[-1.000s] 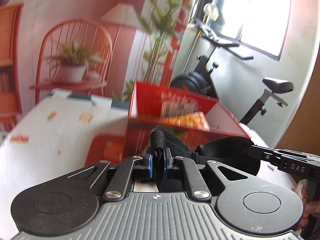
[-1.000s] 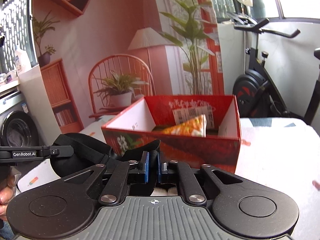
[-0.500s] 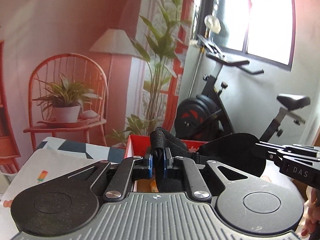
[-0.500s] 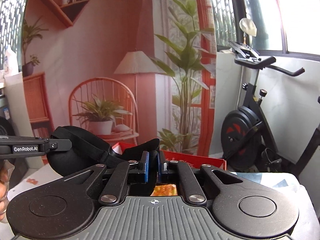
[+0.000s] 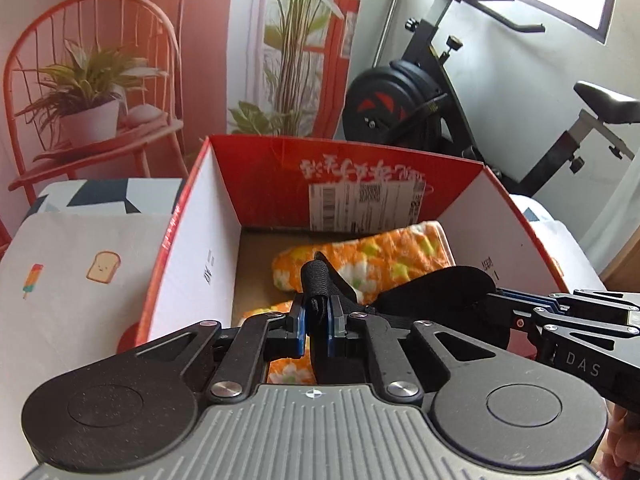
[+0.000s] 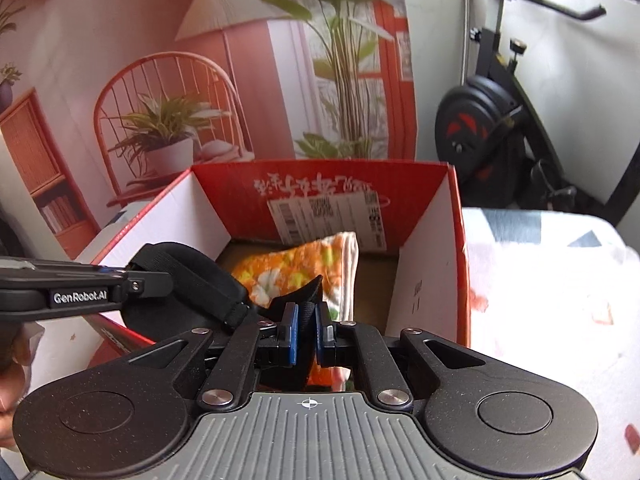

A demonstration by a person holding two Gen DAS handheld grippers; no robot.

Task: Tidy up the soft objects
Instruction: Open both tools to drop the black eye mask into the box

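A folded towel [image 5: 372,258] lies in the box [image 5: 192,248], on the table [image 5: 72,304].

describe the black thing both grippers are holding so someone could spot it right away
Start at the open red cardboard box on the patterned tablecloth. Just above its near edge, the left gripper and right gripper each pinch one end of a black sleep mask with an elastic strap. It is plain black, unlike the orange floral towel lying inside the box.

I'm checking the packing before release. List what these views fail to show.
- Left wrist view: the near floor of the red cardboard box is hidden behind the left gripper.
- Both views: the black padded fabric item is partly covered by the fingers, so its type is unclear.
- The box label's print is too small.
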